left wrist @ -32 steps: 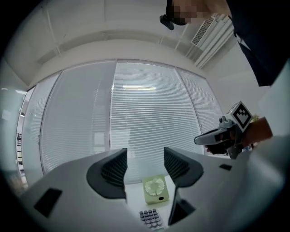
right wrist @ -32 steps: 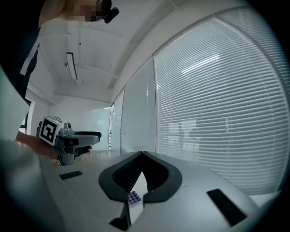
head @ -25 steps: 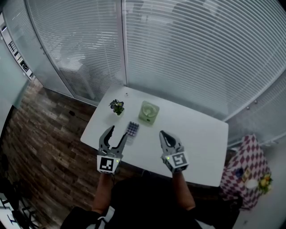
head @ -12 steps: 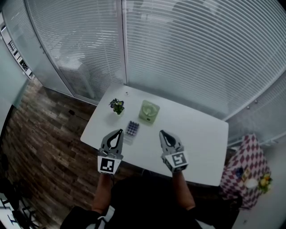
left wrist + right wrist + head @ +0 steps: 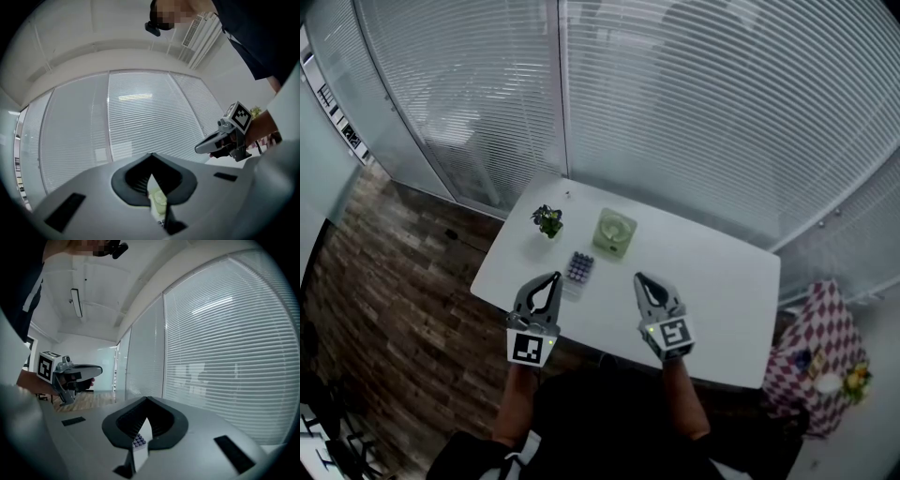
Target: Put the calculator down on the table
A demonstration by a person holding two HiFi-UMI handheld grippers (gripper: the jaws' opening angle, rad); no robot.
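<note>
- On the left half of the white table [image 5: 712, 291], not far from its near edge, the calculator [image 5: 578, 270] lies flat with its keys up. Nothing touches it, so I judge that it is already set down.
- Just short of the calculator on the near side, the left gripper [image 5: 551, 278] hovers with its jaws pressed together and nothing between them. Its tips point toward the calculator's near-left corner but are clear of it. That suits a tool which has let go and has no more to carry.
- Above the middle of the near edge, the right gripper [image 5: 640, 278] is likewise closed and empty, well apart from the calculator. It looks to be only held at rest, level with the other gripper, and has no part in the placing.
- Toward the far edge, a pale green square object [image 5: 614, 234] sits beyond the calculator, and a small potted plant [image 5: 548, 221] stands close to the left edge. The calculator lies in the bare stretch in front of both, touching neither, probably so that it can lie flat.
- Nothing seems left of the task except to draw both grippers back over the near edge.
</note>
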